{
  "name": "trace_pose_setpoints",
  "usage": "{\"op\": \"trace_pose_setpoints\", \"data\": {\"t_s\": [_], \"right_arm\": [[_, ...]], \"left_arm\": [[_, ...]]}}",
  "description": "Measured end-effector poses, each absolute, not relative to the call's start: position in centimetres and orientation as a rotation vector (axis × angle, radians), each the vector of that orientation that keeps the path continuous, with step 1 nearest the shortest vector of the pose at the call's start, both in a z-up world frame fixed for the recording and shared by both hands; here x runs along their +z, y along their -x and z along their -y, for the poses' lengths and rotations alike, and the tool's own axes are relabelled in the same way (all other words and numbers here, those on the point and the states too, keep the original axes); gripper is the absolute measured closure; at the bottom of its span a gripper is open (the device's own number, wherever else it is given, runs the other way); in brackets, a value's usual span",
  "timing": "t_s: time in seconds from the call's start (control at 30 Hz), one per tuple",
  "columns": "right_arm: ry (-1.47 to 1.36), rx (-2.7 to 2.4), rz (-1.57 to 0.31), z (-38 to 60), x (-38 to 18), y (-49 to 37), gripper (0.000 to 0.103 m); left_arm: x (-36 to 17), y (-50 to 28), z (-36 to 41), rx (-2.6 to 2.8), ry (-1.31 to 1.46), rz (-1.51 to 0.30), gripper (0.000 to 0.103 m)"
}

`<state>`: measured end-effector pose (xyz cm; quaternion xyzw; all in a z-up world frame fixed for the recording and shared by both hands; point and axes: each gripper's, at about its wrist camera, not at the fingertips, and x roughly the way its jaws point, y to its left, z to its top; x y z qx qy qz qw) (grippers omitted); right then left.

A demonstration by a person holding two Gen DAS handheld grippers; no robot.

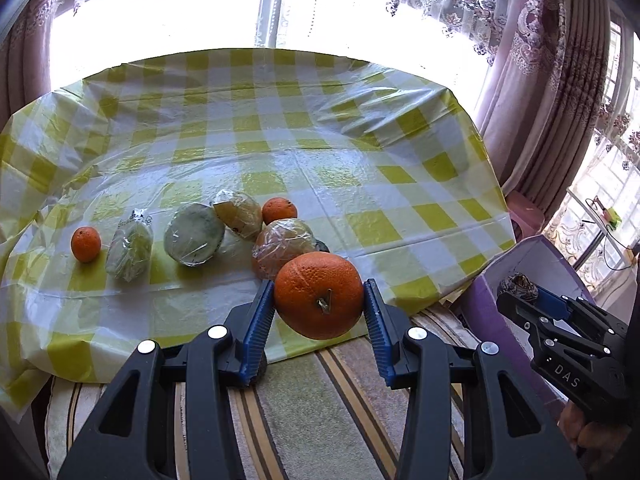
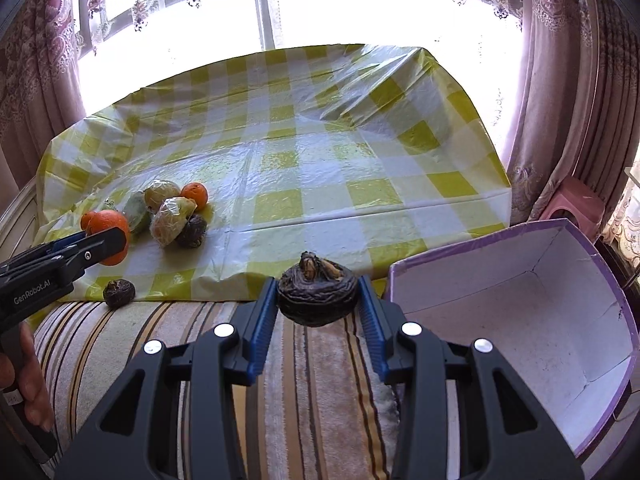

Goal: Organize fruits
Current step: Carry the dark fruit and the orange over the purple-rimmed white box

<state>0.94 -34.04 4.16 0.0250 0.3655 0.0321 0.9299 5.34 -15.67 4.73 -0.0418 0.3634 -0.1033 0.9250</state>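
A: Left gripper point(image 1: 319, 300)?
B: Clamped on an orange point(image 1: 319, 295), both blue pads against its sides. Fruit off the cloth.

A: Beyond its fingers?
B: Wrapped fruits point(image 1: 194, 234) and two small oranges point(image 1: 85, 244) on the checked cloth point(image 1: 360, 128).

A: Right gripper point(image 2: 318, 300)?
B: Closed on a dark wrinkled fruit point(image 2: 317, 294), pads on both flanks, above the striped cover point(image 2: 320, 380).

A: The box point(image 2: 520, 308)?
B: Purple, white inside, just right of the right fingers, open side facing them.

A: Strays?
B: One dark fruit point(image 2: 119, 292) at the cloth edge, far left of the fingers.
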Motion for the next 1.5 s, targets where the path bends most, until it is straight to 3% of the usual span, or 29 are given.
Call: {"op": "trace_pose_setpoints", "data": {"t_s": [0.67, 1.3, 1.5], "right_arm": [[-0.063, -0.197, -0.775, 44.9, 3.0, -0.3, 0.063], [-0.053, -0.317, -0.907, 51.4, -0.7, -5.3, 0.063], [-0.072, -0.291, -1.025, 52.7, -2.8, -7.7, 0.063]], "left_arm": [[3.3, -7.6, 27.9, -0.444, -0.029, -0.782, 0.062], [0.1, -9.3, 38.5, -0.642, -0.156, -0.844, 0.062], [-1.9, -10.5, 41.4, -0.692, -0.203, -0.925, 0.062]]}}
